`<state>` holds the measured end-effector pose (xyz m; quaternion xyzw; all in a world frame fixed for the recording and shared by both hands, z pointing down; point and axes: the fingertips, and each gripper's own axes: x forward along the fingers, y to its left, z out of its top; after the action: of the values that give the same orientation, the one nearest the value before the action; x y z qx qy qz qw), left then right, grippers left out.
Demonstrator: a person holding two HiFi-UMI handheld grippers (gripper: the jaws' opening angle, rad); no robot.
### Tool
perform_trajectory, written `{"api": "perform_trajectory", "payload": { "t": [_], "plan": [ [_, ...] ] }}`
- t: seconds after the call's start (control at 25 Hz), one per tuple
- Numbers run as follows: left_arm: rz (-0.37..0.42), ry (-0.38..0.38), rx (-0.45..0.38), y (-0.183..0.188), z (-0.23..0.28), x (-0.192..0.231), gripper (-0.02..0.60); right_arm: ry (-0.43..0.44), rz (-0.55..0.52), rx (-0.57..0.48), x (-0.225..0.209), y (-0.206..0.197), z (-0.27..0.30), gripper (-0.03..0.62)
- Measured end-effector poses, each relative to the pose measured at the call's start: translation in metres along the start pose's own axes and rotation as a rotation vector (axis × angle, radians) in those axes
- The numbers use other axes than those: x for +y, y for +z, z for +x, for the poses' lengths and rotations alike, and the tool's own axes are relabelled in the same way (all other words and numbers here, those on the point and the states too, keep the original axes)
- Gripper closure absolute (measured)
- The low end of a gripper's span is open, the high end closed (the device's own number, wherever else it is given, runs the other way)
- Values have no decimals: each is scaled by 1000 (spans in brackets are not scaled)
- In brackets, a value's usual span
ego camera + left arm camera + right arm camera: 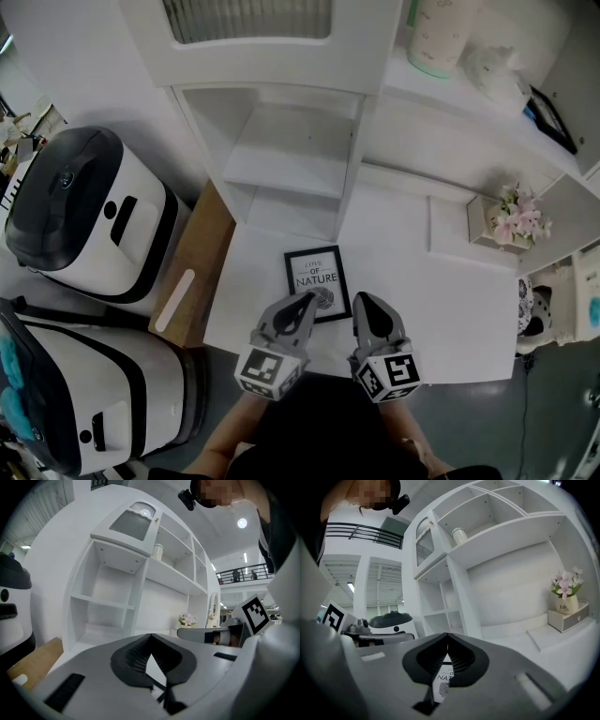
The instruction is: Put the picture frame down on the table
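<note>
The picture frame (317, 279), black-edged with a white print, lies flat on the white table (431, 300) just ahead of both grippers. My left gripper (307, 298) is shut, its tips meeting over the frame's near edge; whether it touches the frame I cannot tell. In the left gripper view the left gripper (150, 635) has nothing clamped between its closed tips. My right gripper (364, 300) hovers just right of the frame's near corner. The right gripper view shows the right gripper (447, 634) shut, with the frame's print (443, 679) visible below through the gap behind the tips.
A white shelf unit (291, 159) stands at the table's back. A boxed flower pot (511, 220) and a flat white slab (469, 230) sit at the right. A wooden board (202, 258) and two white-and-black machines (84, 211) stand left of the table.
</note>
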<state>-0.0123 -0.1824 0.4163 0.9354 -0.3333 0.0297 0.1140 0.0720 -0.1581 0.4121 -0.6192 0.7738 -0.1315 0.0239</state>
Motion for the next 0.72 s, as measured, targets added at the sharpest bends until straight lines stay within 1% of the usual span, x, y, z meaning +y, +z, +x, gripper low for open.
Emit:
{"api": "perform_trajectory", "payload": {
  "t": [0.24,0.72],
  "plan": [
    [-10,21,2,-1,-1,6,569,-6,5,6,0,-2,-1,589],
    [-28,28,16,-5,-2,11,569,-7,10,19,2,-5,0,589]
  ]
}}
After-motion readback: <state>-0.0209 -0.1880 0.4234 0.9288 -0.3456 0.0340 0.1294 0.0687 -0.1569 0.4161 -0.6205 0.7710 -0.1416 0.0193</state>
